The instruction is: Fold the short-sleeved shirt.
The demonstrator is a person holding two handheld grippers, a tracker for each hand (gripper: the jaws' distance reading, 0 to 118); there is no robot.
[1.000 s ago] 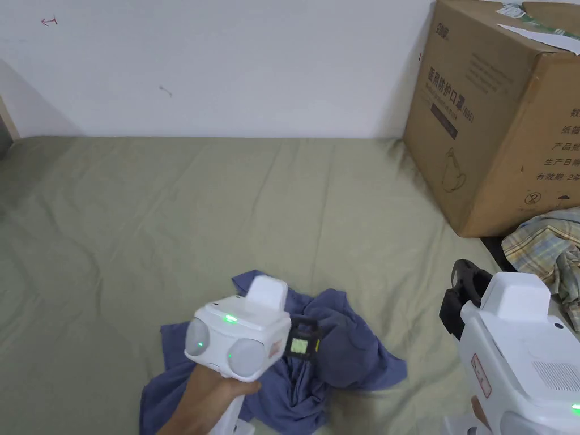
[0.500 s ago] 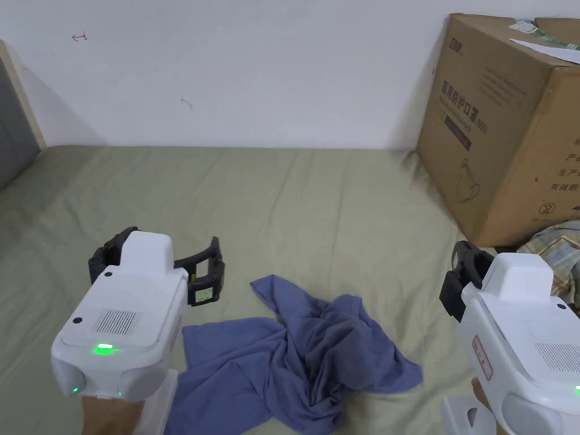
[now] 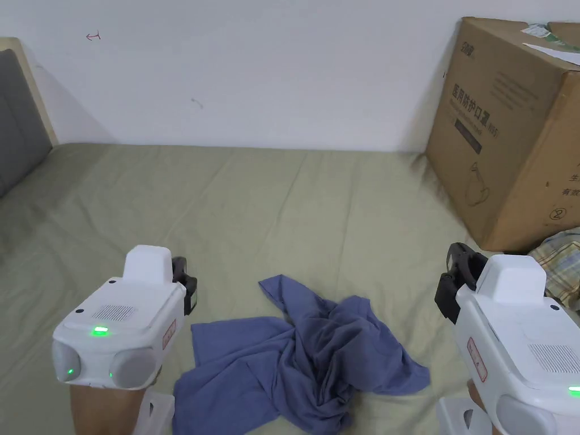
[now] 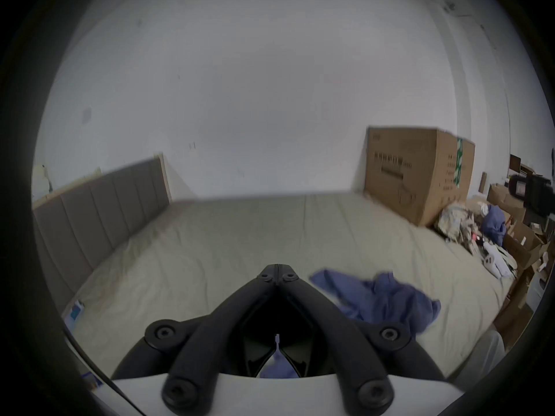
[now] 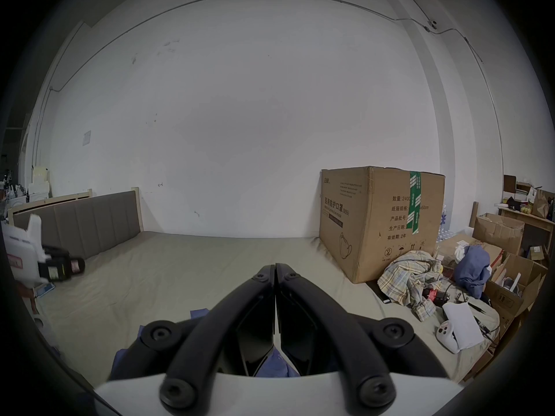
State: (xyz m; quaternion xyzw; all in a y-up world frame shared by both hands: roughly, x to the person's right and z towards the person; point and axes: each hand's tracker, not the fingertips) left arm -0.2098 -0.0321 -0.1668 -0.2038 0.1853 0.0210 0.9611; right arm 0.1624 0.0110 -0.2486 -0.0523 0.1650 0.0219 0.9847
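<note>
Nearest the camera, at seven o'clock in the head view, the white left gripper (image 3: 187, 286) hangs above the bed, holding nothing; in its own view the black jaws meet tip to tip, pressed together on air. Over at four o'clock the white right gripper (image 3: 453, 283) hovers too, and its own view shows its jaws closed flat against each other, empty as well.

Between the two, low at six o'clock, lies the crumpled blue short-sleeved shirt (image 3: 300, 362), a heap of soft cloth bunched and twisted in the middle, one flat panel spread toward the left gripper and a flap trailing off toward the right one. It rests on the olive-green bed sheet (image 3: 272, 215), touched by neither tool.

So by my reading, folding proper has not begun: this is the spreading-out step, and the garment wants flattening first. The next move calls for both pairs of jaws to part, drop to the cloth, and each take an edge, likely the hem or shoulders, then draw them apart until the shirt lies flat.

Farther off at two o'clock stands a large brown cardboard box (image 3: 510, 124), a plaid checked garment (image 3: 561, 263) piled at its foot. At ten o'clock, a grey padded headboard (image 3: 20, 119) against the white wall (image 3: 255, 68).
</note>
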